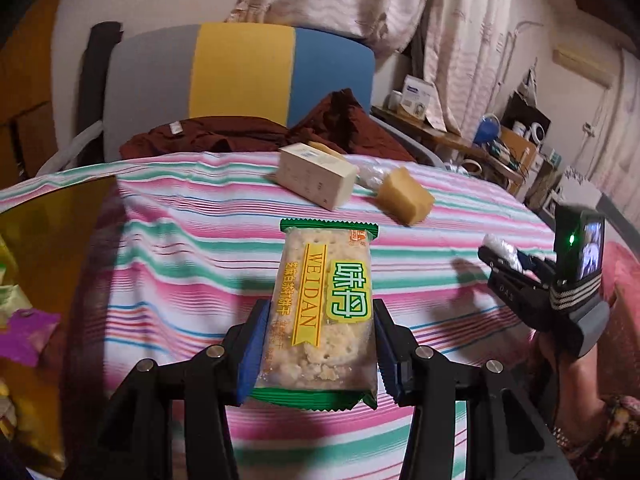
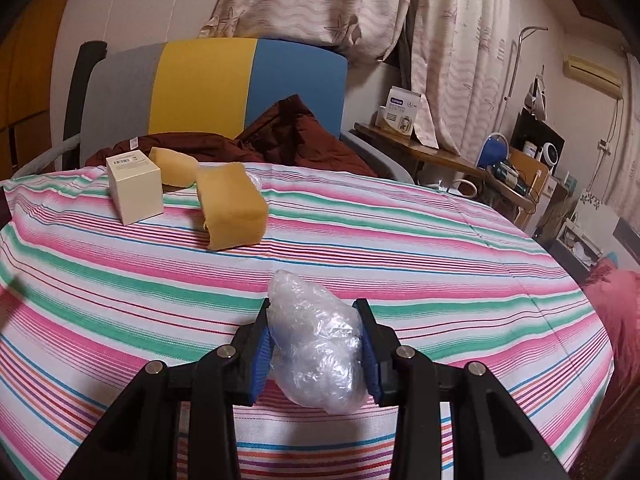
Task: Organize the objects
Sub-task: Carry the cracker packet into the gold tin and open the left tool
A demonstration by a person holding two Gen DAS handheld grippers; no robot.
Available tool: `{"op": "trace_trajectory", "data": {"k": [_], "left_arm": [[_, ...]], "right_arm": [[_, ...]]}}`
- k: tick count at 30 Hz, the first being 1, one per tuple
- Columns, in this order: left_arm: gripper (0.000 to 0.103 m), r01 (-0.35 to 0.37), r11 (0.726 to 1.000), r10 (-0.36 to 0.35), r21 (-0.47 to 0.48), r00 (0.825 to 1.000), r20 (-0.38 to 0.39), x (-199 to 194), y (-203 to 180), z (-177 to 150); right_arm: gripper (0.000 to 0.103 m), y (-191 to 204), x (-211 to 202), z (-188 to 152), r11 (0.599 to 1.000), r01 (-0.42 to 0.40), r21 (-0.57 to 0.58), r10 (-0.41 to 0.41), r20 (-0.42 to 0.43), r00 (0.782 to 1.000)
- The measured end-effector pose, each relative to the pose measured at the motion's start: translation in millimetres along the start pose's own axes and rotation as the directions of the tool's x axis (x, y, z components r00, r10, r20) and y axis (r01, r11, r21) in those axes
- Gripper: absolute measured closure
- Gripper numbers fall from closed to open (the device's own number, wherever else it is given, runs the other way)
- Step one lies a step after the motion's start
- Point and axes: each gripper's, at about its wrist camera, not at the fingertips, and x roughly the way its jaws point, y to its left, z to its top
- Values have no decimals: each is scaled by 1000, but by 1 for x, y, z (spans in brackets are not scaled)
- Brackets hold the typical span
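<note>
Left claw (image 1: 320, 354) level over bedsheet (image 1: 180, 248) — clamps cracker pkt (image 1: 324, 312); right claw (image 2: 314, 350) grips plastic wad (image 2: 320, 340).

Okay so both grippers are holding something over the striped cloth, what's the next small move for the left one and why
Probably carry the cracker packet leftward toward the gold container at the cloth's left edge and release it there. The left gripper is shut on the packet and holds it above the striped cloth, so nothing remains to grasp. The right gripper is busy, shut on the plastic wrap bundle.
</note>
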Motion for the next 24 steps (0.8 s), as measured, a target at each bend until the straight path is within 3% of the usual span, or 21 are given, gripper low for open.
{"op": "trace_trajectory", "data": {"k": [8, 15, 19, 24], "left_arm": [[53, -55, 990, 59, -130, 998, 30, -35, 54, 2], [53, -120, 955, 141, -273, 988, 59, -61, 112, 8], [53, -144, 923, 164, -357, 986, 24, -60, 146, 8], [53, -143, 897, 128, -418, 990, -63, -43, 176, 13]], "right_arm": [[65, 7, 1, 1, 999, 7, -35, -8, -4, 1000], [65, 13, 0, 1, 998, 18, -65, -18, -7, 1000], [65, 18, -1, 1, 996, 26, -90, -26, 2, 1000], [65, 26, -3, 0, 991, 41, -130, -39, 15, 999]]}}
